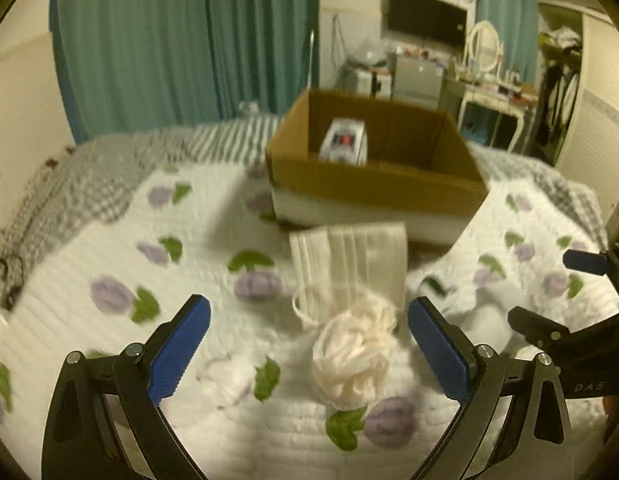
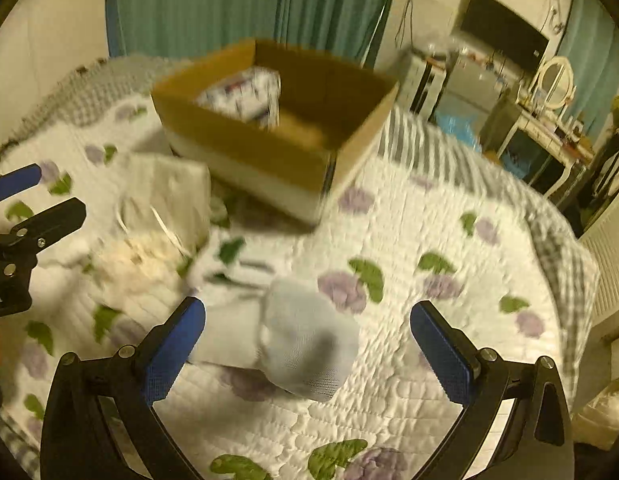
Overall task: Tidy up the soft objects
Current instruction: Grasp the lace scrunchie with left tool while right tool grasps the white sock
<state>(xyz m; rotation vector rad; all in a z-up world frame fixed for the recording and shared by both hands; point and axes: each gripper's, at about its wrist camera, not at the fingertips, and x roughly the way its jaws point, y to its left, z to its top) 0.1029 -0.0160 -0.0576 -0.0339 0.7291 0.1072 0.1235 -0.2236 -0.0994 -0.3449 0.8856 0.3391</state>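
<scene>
Both my grippers are spread wide, holding nothing. From the left wrist, my left gripper (image 1: pixel 309 344) frames a cream mesh puff (image 1: pixel 353 356) on the floral quilt (image 1: pixel 109 260), a face mask (image 1: pixel 349 264) just beyond, then the cardboard box (image 1: pixel 373 184). From the right wrist, my right gripper (image 2: pixel 307 344) frames a pale blurred sock (image 2: pixel 309 344) on the quilt, the box behind

Left wrist cam: low over bed with white quilted floral cover (image 1: pixel 109 240), faces forward along own fingers toward open brown cardboard box (image 1: pixel 373 184), squarely front-on, close range. Right wrist cam: same height, sits to right, angled left-forward, sees same box (image 2: pixel 269 152) corner-on. Shared: box, folded white pleated face mask (image 1: pixel 349 256) (image 2: pixel 169 188), cream fluffy ball (image 1: pixel 353 356) (image 2: pixel 145 264). Each view catches other hand-held gripper at frame edge: right (image 1: pixel 549 300), left (image 2: pixel 49 196). Both frames motion-blurred.
</scene>
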